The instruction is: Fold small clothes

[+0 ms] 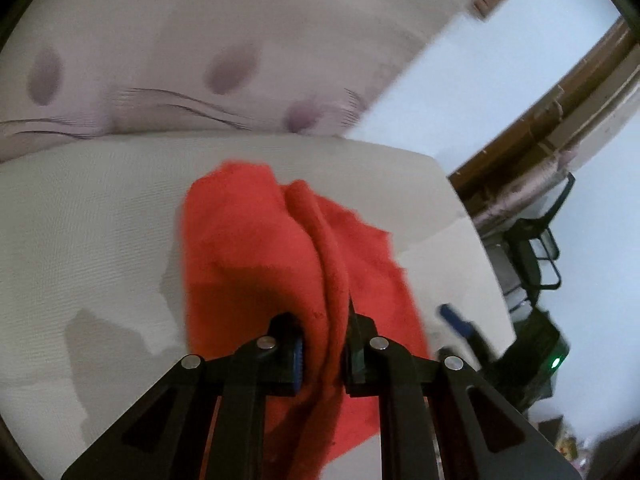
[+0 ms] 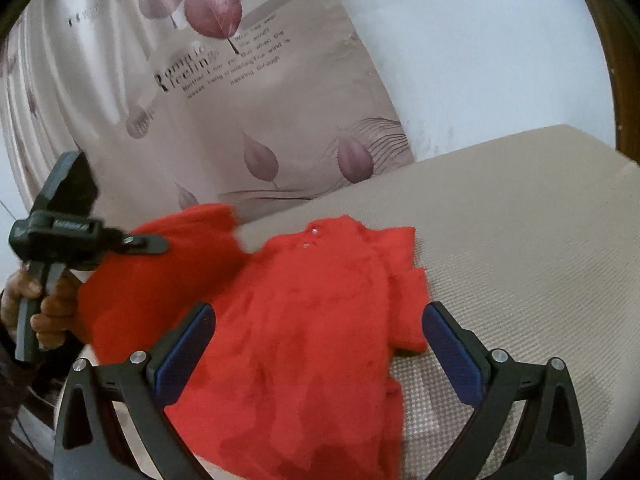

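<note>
Pinching a bunched fold of a small red garment [image 1: 256, 248], the left claw [image 1: 323, 354] has its two black fingers pressed together on the fabric, which rises between them in a thick ridge. The garment is fuzzy and bright red. Most of it lies on a beige textured cushion surface [image 2: 520, 208], while the edge held by the left claw is lifted off that surface and hangs in folds.

From the right wrist view, the right claw [image 2: 320, 356] stands spread wide, its blue-padded fingers [image 2: 452, 354] apart on either side of the garment's body and gripping nothing. Two small pale buttons [image 2: 311, 238] show near the neckline at the far end of the garment. A sleeve lies flat to the right.

At the left of that view, a person's hand [image 2: 48, 308] grips the handle of the left claw tool. Behind the cushion hangs a pale pink curtain [image 2: 256, 92] printed with purple leaves and some lettering, beside a white wall [image 2: 480, 40].
</note>
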Demonstrator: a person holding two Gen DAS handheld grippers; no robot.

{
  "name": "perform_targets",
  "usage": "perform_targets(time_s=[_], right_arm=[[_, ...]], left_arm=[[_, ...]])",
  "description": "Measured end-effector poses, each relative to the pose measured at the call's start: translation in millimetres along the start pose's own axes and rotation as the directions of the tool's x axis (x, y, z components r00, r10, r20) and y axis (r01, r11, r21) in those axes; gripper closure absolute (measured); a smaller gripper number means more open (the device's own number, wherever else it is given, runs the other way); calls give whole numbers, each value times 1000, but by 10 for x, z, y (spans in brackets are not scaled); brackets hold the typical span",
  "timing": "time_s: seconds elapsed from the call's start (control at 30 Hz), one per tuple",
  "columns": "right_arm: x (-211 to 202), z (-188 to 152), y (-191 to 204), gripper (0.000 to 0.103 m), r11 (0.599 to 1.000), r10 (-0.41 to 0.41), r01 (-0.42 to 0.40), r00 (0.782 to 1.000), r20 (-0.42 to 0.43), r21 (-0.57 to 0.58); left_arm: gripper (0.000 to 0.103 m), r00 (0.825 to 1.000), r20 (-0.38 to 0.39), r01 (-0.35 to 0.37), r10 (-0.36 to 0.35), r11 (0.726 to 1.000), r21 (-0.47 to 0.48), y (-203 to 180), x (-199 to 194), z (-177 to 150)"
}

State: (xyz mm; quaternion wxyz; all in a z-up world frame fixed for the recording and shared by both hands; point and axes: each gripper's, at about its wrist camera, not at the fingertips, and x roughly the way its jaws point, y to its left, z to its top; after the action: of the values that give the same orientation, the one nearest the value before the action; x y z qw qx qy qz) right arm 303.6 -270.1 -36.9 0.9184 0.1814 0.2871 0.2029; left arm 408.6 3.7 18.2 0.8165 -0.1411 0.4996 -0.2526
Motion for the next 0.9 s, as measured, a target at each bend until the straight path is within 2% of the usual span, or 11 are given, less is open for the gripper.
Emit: perform_targets(time_s=[0.2,0.3,0.33,0.4,0.47,0.6,0.63,0.7,0.77,0.83,0.9], right_arm=[[-59,-6,-53,0,999,49,-49,999,24,17],[-72,2,-78,0,998,61,-62,998,28,29],[-75,3,-85,0,997,65,-66,997,29,31],[-90,9,-102,0,996,75,-77,997,35,37],[-107,14,-112,0,995,86,-88,995,40,44],[-145,23,-152,0,991,121,-124,991,53,59],[-155,27,-172,0,988,137,-140,989,56,68],[-154,42,-237,0,975,191,-195,981,42,106],[-158,43,-335,6,947,270,-270,962,24,176],[-196,27,-431,17,905,351,-346,936,27,247],[-176,20,-504,18,866,410,-390,912,2,313]], left_arm=[[89,998,-50,34,-36,998,-52,-457,612,29],[87,992,-75,98,-106,989,-112,-538,871,25],[81,986,-81,133,-146,980,-147,-537,907,15],[73,942,-62,305,-329,920,-244,-534,931,9],[59,915,2,390,-403,884,-257,-584,843,32],[43,903,134,425,-409,896,-128,-679,424,15],[36,914,168,388,-370,916,-98,-674,314,-43],[35,944,230,251,-238,968,-28,-642,125,-230],[35,958,247,139,-144,990,35,-565,56,-515],[35,959,269,77,-94,994,73,-459,41,-799],[35,950,309,-4,-38,991,136,-408,40,-1099]])
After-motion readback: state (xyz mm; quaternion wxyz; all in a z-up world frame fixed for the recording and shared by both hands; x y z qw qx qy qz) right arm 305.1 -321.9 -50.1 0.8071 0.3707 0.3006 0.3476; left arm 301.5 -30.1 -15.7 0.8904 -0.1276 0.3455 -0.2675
